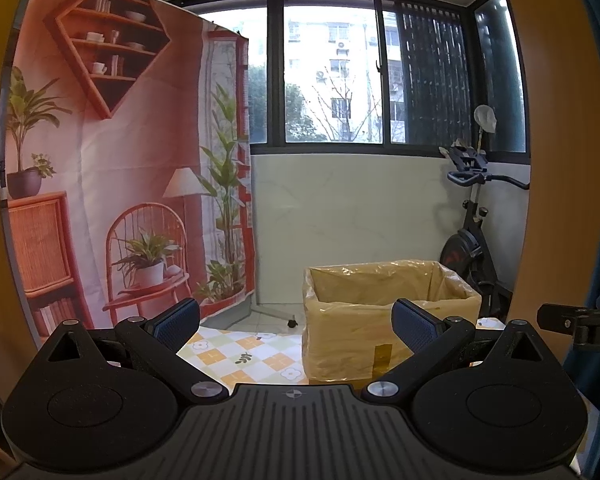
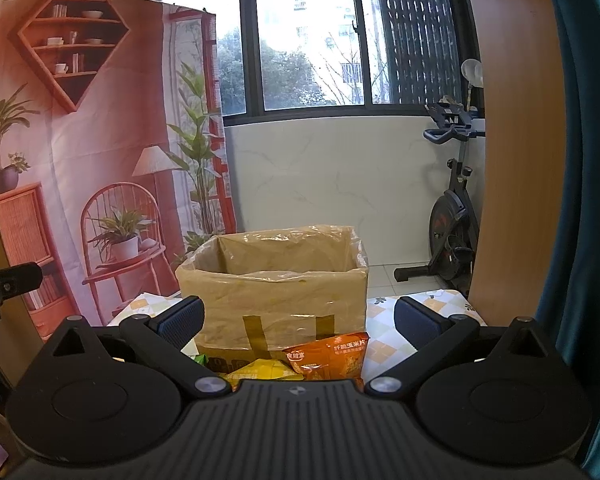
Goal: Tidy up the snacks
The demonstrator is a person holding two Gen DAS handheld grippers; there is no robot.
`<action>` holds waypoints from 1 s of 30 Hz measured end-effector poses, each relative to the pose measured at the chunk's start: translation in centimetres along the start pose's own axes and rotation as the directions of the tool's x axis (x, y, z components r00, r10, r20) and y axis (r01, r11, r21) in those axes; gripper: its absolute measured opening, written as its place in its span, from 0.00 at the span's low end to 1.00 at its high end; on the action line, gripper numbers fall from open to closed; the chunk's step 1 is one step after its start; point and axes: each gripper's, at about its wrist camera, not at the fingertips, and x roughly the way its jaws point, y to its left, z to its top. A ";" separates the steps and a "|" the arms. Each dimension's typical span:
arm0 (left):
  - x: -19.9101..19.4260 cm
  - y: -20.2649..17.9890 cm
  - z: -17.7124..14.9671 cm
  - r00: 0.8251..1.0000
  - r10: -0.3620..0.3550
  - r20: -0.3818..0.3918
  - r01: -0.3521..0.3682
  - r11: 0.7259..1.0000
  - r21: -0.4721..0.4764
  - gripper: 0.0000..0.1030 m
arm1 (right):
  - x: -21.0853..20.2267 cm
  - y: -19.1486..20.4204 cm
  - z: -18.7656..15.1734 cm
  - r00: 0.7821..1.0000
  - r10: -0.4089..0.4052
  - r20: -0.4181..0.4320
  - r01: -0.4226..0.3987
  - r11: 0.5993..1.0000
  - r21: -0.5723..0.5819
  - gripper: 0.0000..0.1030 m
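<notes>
Progress: none evident; cardboard box [image 2: 272, 280] is seen open-topped, interior hidden | Snacks: orange packet [image 2: 328, 356] and yellow packet [image 2: 260, 372] lie on checked tablecloth [image 2: 384, 340] against box front, orange packet upright, long axis sideways | Left gripper [image 1: 296, 322] and right gripper [image 2: 298, 320] are both spread, nothing held.

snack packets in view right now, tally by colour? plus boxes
Orange packet: 1
Yellow packet: 1
Green packet: 1, only a corner shows
Cardboard box: 1
Total: 4 things, 3 of them packets; more may be hidden behind the right gripper.
</notes>
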 end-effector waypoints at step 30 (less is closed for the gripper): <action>0.3 0.4 -0.1 1.000 -0.013 -0.005 0.013 1.000 -0.001 1.00 | 0.3 -0.1 -0.3 1.000 0.011 -0.010 -0.011 1.000 -0.001 1.00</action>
